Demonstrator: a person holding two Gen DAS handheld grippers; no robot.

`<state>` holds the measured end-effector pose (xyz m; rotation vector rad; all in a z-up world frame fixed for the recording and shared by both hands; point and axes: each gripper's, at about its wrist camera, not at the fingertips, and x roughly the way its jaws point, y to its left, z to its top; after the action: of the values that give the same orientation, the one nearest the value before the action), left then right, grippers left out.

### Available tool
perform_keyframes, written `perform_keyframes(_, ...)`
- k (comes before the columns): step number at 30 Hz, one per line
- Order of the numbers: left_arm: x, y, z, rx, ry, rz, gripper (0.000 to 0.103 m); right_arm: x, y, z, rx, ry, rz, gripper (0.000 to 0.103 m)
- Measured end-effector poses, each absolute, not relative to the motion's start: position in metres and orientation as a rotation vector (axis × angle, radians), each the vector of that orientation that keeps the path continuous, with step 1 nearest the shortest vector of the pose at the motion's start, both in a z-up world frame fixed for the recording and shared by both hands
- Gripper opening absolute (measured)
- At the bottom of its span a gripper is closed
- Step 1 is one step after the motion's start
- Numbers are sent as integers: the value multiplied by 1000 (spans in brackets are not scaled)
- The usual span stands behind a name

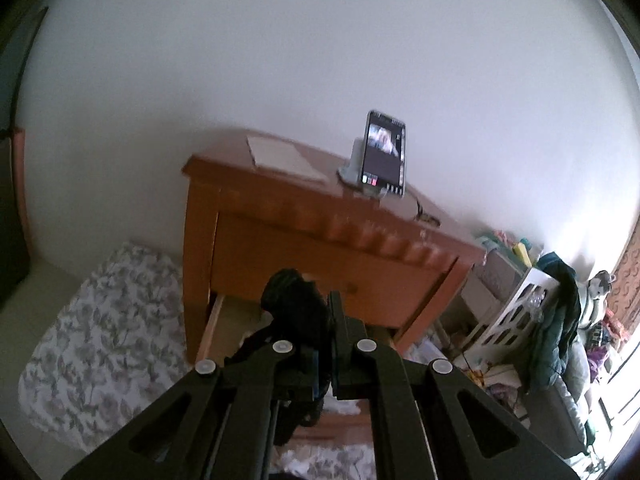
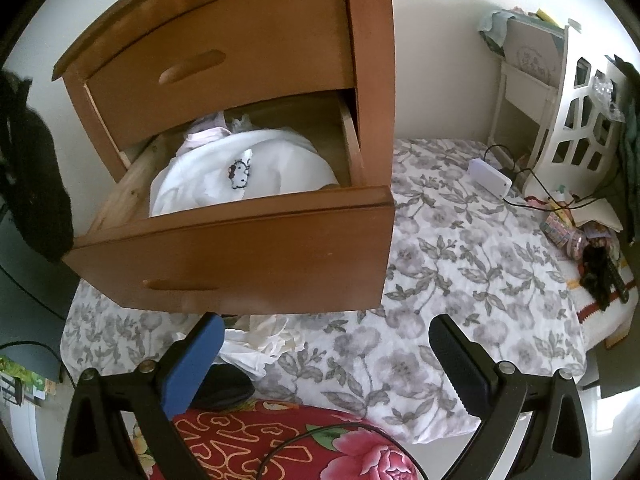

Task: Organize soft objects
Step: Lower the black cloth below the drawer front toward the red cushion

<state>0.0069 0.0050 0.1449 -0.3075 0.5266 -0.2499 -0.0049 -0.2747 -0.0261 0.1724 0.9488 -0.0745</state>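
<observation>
**Dark cloth clamped in the left jaws, right jaws wide over the bed**

We see the left gripper [image 1: 320,320] with its jaws clenched on a bunched black garment [image 1: 294,300], which bulges up and to the left of the fingertips and hangs down between the arms below them. In the right wrist view the same black garment [image 2: 34,172] hangs at the far left edge of the picture, beside the wooden nightstand [image 2: 248,52].

The right gripper [image 2: 326,340] has its jaws released and spread wide, one blue pad [image 2: 196,356] on the left and a dark pad on the right, nothing between them. It hangs above the floral bedspread [image 2: 460,264] and a red flowered cloth [image 2: 280,440].

Just beyond the blue pad lies a crumpled white cloth [image 2: 260,340] on the bedspread, under the pulled-out lower drawer [image 2: 240,248]. Inside that drawer we see a white garment with a small cartoon print [image 2: 240,172] and some pale pink pieces behind it. The upper drawer is shut.

Further out, a phone on a stand [image 1: 384,156] sits on the nightstand top beside a pale flat pad [image 1: 280,156]. A white cut-out rack [image 2: 576,120] stands to the right, with clutter at its foot.
</observation>
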Motion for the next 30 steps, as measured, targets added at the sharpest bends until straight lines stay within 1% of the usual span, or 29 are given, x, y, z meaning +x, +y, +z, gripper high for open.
perform_keyframes(8, -2, 6, 114, -330, 655, -264, 4, -10, -268, -24, 164, 943, -65, 103)
perform_keyframes(20, -11, -1, 107, -295, 702, -307, 4, -15, -260, -19, 151, 933, -56, 103)
perform_keyframes(30, -6, 0, 77, -274, 802, -286, 4, -19, -259, -18, 150, 932, -55, 103)
